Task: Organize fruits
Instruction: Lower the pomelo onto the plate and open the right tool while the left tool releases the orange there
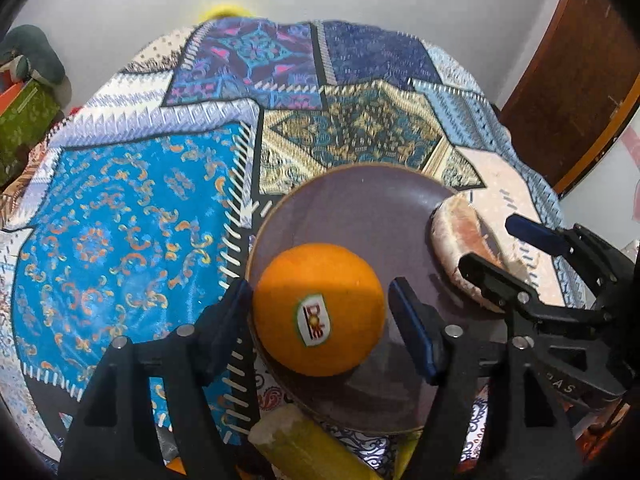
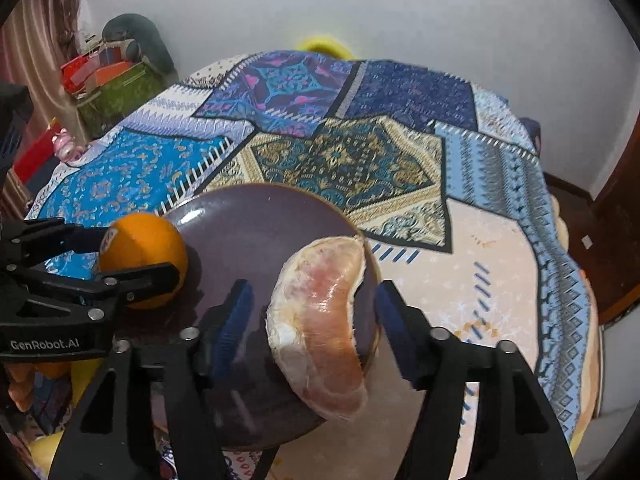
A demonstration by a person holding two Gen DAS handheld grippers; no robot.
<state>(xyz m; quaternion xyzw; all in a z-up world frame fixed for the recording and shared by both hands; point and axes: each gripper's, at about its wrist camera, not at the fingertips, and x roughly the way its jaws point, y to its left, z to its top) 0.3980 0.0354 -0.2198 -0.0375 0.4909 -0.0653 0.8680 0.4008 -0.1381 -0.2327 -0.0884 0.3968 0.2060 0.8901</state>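
Observation:
A dark purple plate (image 1: 360,208) lies on the patterned cloth; it also shows in the right wrist view (image 2: 256,232). An orange (image 1: 320,308) with a sticker rests on the plate's left edge, between the open jaws of my left gripper (image 1: 320,300); the fingers stand beside it with small gaps. The orange shows in the right wrist view (image 2: 144,256) too. A peeled pomelo segment (image 2: 324,328) lies on the plate's right rim, between the open jaws of my right gripper (image 2: 312,300), not touched. The segment (image 1: 460,248) and right gripper (image 1: 500,244) show in the left view.
A yellow-green stalk-like fruit (image 1: 304,444) lies at the near edge below the plate. More orange and yellow fruit (image 2: 36,384) sit at the lower left. A patchwork cloth (image 1: 132,232) covers the round table. Boxes (image 2: 112,80) stand by the wall at left, a wooden door (image 1: 580,80) at right.

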